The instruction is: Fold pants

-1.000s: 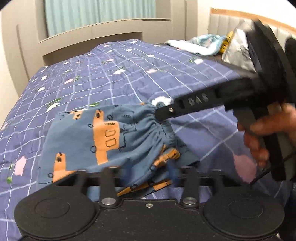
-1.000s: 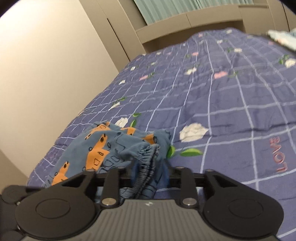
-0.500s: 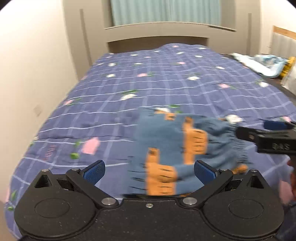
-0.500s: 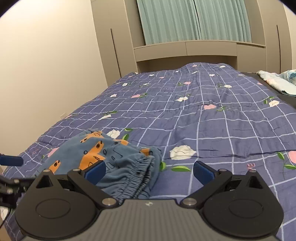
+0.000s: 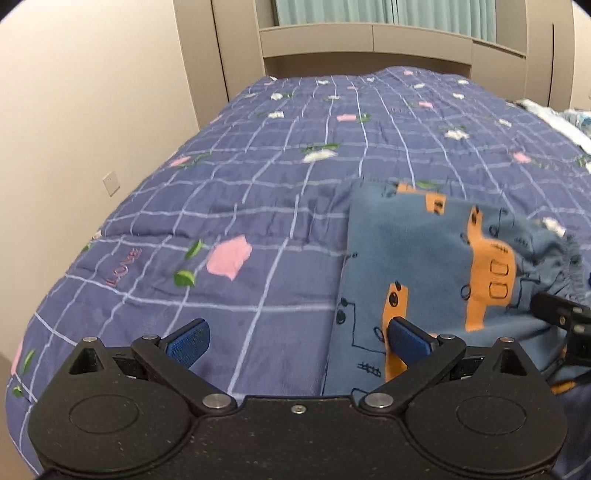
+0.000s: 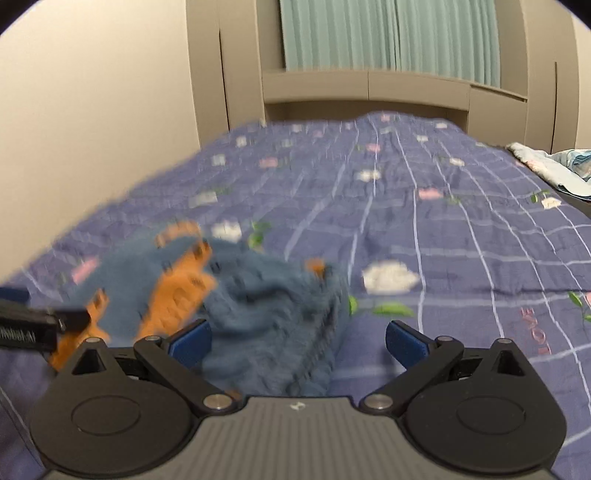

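Observation:
Small blue pants point(image 5: 436, 266) with orange vehicle prints lie folded on the purple checked bedspread point(image 5: 280, 177). In the left wrist view they sit to the right, and my left gripper point(image 5: 297, 341) stands open beside their left edge, its right pad over the cloth. The right wrist view is blurred: the pants point(image 6: 258, 306) lie bunched at lower left, and my right gripper point(image 6: 297, 341) is open with nothing gripped, its left pad above the cloth. The other gripper's black finger shows at each frame's edge point(image 5: 561, 314) point(image 6: 33, 325).
The bed fills both views, with a beige wall point(image 5: 74, 110) on the left and a headboard with teal curtains point(image 6: 399, 33) behind. A crumpled light blue cloth point(image 6: 554, 166) lies at the bed's far right edge.
Both grippers let go of the pants and opened wide. Each drew back and rolled level; the pants now lie loose on the bedspread.

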Available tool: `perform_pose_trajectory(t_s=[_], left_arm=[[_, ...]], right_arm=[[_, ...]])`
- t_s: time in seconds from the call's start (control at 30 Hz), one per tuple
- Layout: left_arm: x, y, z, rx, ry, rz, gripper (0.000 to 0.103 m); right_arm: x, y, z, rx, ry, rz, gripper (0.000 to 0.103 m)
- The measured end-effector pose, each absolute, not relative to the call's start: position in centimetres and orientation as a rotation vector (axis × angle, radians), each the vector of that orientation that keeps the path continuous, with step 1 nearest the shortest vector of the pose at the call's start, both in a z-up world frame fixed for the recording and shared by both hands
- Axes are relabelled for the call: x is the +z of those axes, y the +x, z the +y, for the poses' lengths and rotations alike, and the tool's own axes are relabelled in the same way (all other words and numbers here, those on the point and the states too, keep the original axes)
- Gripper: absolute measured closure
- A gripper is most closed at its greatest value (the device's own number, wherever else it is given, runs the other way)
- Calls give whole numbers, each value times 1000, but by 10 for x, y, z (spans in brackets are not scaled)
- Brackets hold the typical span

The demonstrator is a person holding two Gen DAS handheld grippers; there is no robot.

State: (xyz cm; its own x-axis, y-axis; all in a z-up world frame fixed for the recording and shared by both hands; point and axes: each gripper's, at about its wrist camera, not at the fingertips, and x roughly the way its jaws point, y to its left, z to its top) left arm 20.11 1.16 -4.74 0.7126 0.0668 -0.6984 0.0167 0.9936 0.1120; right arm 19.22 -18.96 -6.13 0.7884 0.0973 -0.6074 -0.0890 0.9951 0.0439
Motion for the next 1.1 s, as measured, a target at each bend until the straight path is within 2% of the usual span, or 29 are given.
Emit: perform_pose_trajectory(t_s=[0.17, 0.3, 0.5, 0.77, 0.9, 1.1], left_arm=[[-53, 192, 11, -6, 123, 765, 0], [-39, 196, 12, -6, 109, 784, 1], [-6, 226, -9, -56, 151, 658, 1], [-48, 298, -37, -127, 298, 719, 0], [-54, 306, -30, -128, 256, 743, 0], [-37, 284, -28, -85, 240, 707, 1]], right_arm=[[-66, 177, -196, 97, -12, 640, 0], [-59, 173, -205, 131, 38, 606, 0], [-40, 196, -205, 177, 14, 502, 0], [-59, 250, -197, 114, -73, 608, 0], [-66, 252, -206, 140, -28, 633, 0], [-56, 238, -223, 122, 37, 565, 0]])
